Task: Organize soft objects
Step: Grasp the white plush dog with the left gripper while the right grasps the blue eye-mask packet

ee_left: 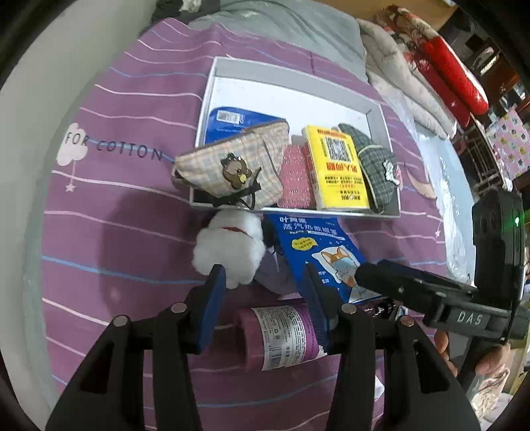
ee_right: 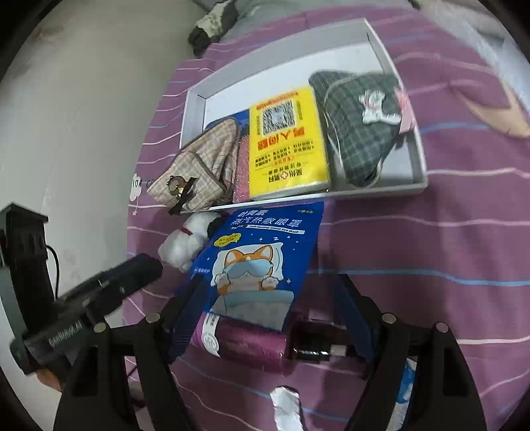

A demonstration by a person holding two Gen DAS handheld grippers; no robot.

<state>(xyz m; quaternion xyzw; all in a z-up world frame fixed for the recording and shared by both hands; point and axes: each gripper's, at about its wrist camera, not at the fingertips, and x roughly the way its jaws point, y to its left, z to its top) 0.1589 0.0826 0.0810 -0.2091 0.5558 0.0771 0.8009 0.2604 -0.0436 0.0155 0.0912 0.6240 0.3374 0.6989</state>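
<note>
A white tray on the purple striped bedsheet holds a beige plaid pouch, a pink sparkly piece, a yellow pack and a green plaid pouch. In front of it lie a white plush, a blue eye-mask pack and a purple pack. My left gripper is open over the purple pack, near the plush. My right gripper is open above the eye-mask pack.
Another blue pack lies flat in the tray's back left. Folded quilts and a red cushion are stacked at the right. A grey pillow lies behind the tray. A pale wall borders the bed on the left. A dark bottle-like thing lies beside the purple pack.
</note>
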